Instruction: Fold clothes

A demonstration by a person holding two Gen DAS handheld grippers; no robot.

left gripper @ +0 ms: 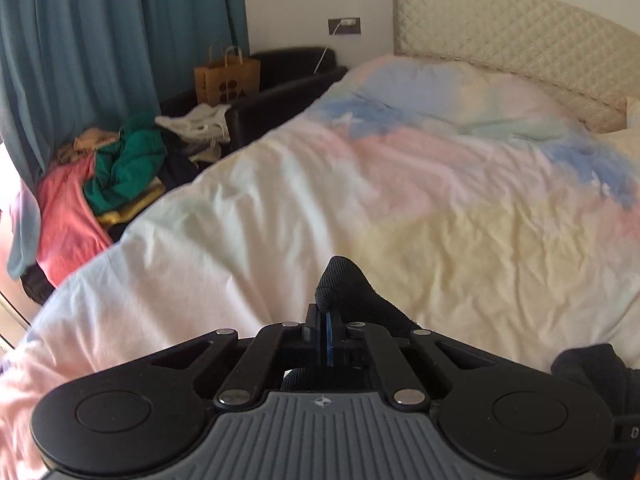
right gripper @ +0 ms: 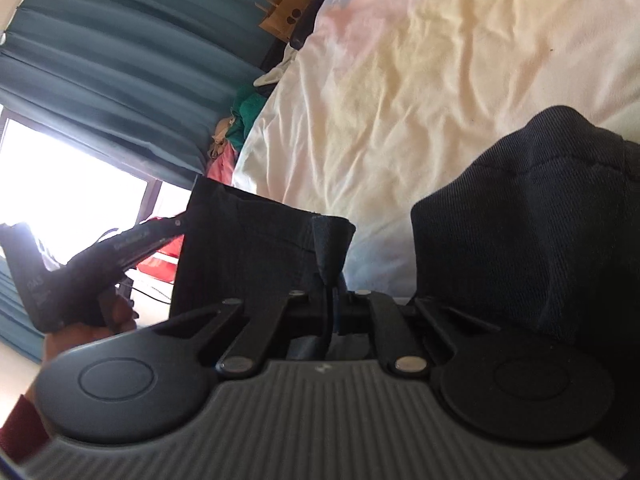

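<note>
We see the bed point(left gripper: 400, 208) filling most of both views, its rumpled duvet washed in pale pink, yellow and blue, with a cream quilted headboard point(left gripper: 520, 40) at the far end. Teal curtains point(left gripper: 100, 40) hang beside it, and the right wrist view shows a bright window point(right gripper: 72, 176) under them.

Next in size is the dark garment point(right gripper: 540, 232), a navy ribbed fabric, held up over the near edge of the bed. One part bulks close to the right camera and another hangs as a flat panel point(right gripper: 248, 256) towards the left.

A heap of clothes point(left gripper: 104, 176), pink, green and white, lies on the floor beside the bed, near a black armchair point(left gripper: 280, 92) that carries a brown paper bag point(left gripper: 228, 80).

Our left hand-held gripper point(left gripper: 326, 320) has its jaws pressed together on a fold of the dark garment, which pokes up just above the fingertips. Our right hand-held gripper point(right gripper: 332, 300) is likewise clamped tight on a hanging fold of the same fabric. The right wrist view also catches the left hand point(right gripper: 100, 320) around its tool's grip, with a red sleeve point(right gripper: 20, 428) at the frame's edge.
</note>
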